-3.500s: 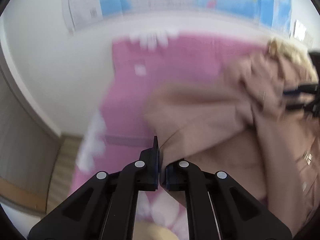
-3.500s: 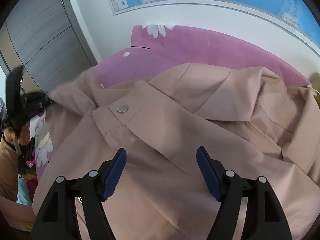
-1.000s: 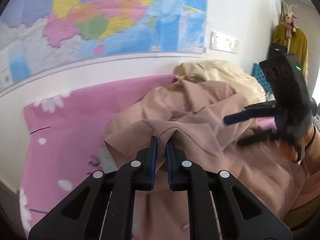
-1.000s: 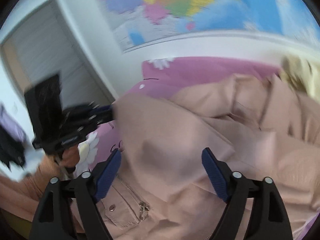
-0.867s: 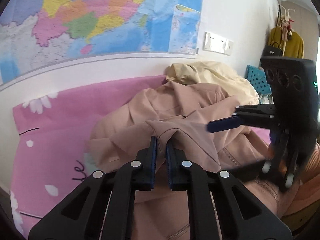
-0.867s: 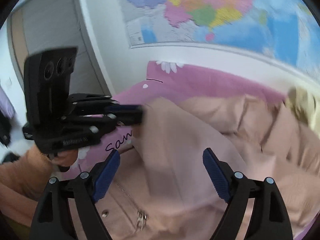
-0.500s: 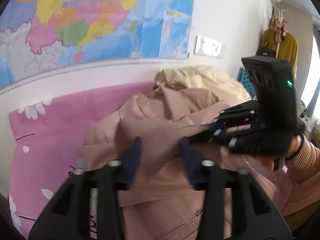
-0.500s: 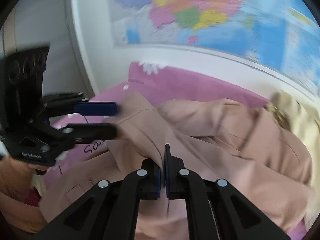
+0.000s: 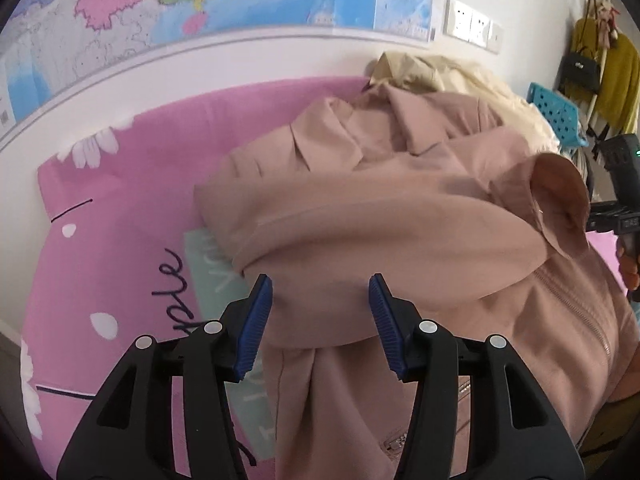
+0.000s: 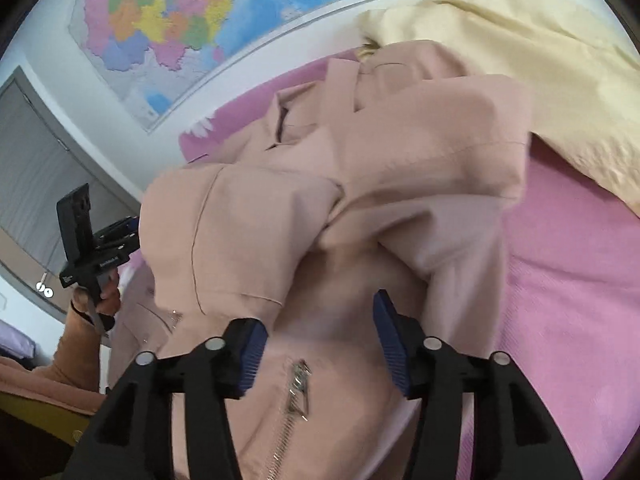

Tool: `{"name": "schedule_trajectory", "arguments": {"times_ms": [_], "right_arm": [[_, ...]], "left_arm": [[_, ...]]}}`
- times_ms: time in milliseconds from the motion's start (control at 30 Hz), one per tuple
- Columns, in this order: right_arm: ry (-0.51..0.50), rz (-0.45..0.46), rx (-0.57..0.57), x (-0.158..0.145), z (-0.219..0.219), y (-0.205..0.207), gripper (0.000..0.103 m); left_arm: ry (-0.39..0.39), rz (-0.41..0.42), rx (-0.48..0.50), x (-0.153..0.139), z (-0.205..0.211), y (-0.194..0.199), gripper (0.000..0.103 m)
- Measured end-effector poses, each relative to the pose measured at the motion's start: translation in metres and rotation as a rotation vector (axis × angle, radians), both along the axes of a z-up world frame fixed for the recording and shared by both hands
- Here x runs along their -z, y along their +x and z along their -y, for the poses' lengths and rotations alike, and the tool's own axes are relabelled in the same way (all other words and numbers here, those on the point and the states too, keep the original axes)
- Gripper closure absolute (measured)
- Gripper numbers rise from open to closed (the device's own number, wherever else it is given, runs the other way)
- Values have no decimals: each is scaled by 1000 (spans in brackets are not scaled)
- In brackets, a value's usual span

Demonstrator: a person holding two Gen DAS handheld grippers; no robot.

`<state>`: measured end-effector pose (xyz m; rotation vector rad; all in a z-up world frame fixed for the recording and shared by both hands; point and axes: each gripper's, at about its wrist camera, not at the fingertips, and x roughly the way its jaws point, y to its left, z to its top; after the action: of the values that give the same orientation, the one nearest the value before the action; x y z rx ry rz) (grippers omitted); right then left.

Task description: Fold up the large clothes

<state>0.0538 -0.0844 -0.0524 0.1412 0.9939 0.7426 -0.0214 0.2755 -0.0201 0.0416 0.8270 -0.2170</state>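
Pink jacket (image 9: 400, 216) lies bunched on the pink bedsheet (image 9: 132, 208). Left gripper (image 9: 320, 316) and right gripper (image 10: 320, 344), jaws just opened, released, nothing pinched. Folded sleeves are best smoothed flat before regrasping.

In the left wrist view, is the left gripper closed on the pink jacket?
No: the left gripper has its two blue pads apart, and the pink jacket lies beyond them without being pinched.

The pink jacket (image 9: 392, 216) runs off the bottom edge in both views; it covers most of the lettering on the pink bedsheet (image 9: 132, 184); the wall map (image 10: 192, 20) is cropped and unreadable.
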Motion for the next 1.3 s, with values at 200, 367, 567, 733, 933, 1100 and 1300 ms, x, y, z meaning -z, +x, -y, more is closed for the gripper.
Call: {"name": "schedule_trajectory", "arguments": {"times_ms": [200, 367, 567, 733, 933, 1100, 1300], "right_arm": [[1, 117, 15, -30, 4, -15, 26], [38, 158, 7, -52, 2, -25, 22], [-1, 202, -119, -55, -66, -41, 8], [-242, 303, -191, -31, -131, -53, 10], [-113, 235, -30, -41, -75, -20, 96], [62, 97, 137, -39, 22, -3, 58], [192, -23, 212, -17, 84, -9, 28]], "left_arm": [[7, -6, 1, 0, 0, 0, 47], [-5, 10, 14, -6, 3, 0, 43], [-1, 7, 35, -6, 19, 10, 43], [1, -7, 30, -6, 26, 13, 42], [25, -16, 1, -5, 20, 11, 39], [-20, -43, -57, -2, -5, 10, 39], [-65, -32, -93, -10, -27, 6, 36]]}}
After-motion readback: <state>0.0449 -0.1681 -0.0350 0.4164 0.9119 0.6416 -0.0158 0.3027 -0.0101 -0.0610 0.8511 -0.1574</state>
